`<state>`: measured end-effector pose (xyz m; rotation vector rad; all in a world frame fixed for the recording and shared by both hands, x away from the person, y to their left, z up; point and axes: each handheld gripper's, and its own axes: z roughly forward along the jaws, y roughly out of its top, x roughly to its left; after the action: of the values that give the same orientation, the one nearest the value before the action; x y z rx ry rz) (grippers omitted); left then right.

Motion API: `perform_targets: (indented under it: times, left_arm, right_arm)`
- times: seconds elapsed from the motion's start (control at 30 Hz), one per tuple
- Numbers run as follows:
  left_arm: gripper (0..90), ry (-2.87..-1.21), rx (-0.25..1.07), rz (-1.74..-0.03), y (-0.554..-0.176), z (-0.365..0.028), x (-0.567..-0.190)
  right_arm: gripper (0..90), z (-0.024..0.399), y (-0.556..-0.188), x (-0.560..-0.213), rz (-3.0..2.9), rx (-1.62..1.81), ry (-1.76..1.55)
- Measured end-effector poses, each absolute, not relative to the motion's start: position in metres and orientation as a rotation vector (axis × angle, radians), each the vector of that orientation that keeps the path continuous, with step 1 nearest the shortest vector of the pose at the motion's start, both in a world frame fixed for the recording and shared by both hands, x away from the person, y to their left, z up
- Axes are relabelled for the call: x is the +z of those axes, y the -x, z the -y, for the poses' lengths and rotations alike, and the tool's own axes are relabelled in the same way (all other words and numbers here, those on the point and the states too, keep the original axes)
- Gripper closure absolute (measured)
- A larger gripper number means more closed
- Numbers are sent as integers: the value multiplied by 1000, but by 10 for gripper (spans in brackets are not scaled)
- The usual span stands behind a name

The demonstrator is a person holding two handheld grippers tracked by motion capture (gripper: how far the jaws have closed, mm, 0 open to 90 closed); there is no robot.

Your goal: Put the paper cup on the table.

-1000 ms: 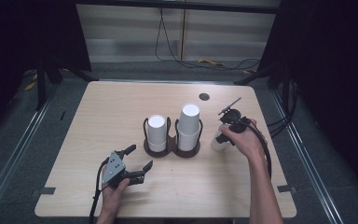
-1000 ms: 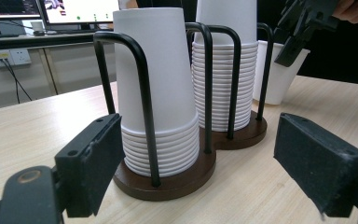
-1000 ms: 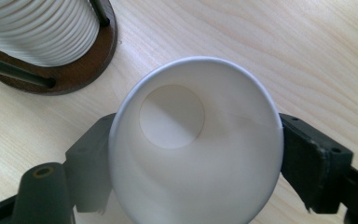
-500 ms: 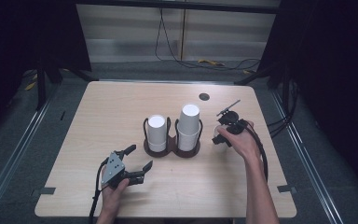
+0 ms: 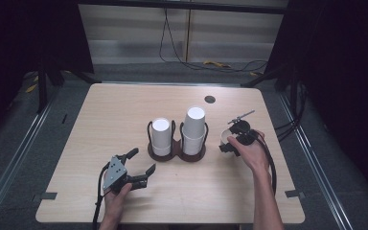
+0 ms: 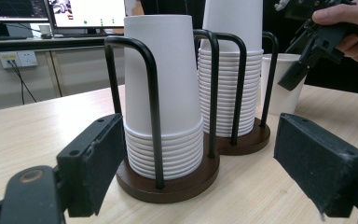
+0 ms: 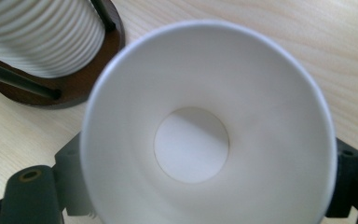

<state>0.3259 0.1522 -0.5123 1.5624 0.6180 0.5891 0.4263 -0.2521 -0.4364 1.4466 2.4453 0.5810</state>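
**A:** Where's the cup (image 7: 191,140) now?

**B:** Upright on the worktop (image 5: 124,110), mouth up, just to the right of the rack (image 5: 191,155). It stands between the jaws of the right hand-held gripper (image 5: 230,143). Those jaws have just been opening and now stand wide, one on each side of the cup. As far as I can tell, the pads no longer press on it.

**A:** So what could go wrong?

**B:** The cup is light and empty. If the gripper draws off sideways rather than straight up, a jaw could catch the rim and tip the cup, or push it against the rack. A pad dragging on the wall could also lift it and drop it crooked.

**A:** And the rack itself?

**B:** Its two stacks (image 6: 163,93) of upturned cups sit close by. A knock from the hand or the trailing cable could shift them.

**A:** The other side?

**B:** The left hand-held gripper (image 5: 143,160) is low over the worktop, well short of the rack. Its jaws are spread wide, holding and touching nothing.
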Motion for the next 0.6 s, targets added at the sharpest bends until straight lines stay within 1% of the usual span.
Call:
perform_targets:
  times: [0.6]
  left_arm:
    - [160,-1547,588,-643,-325,-152,-513]
  right_arm:
    - [155,268,-401,-449,-2311,747,-1536]
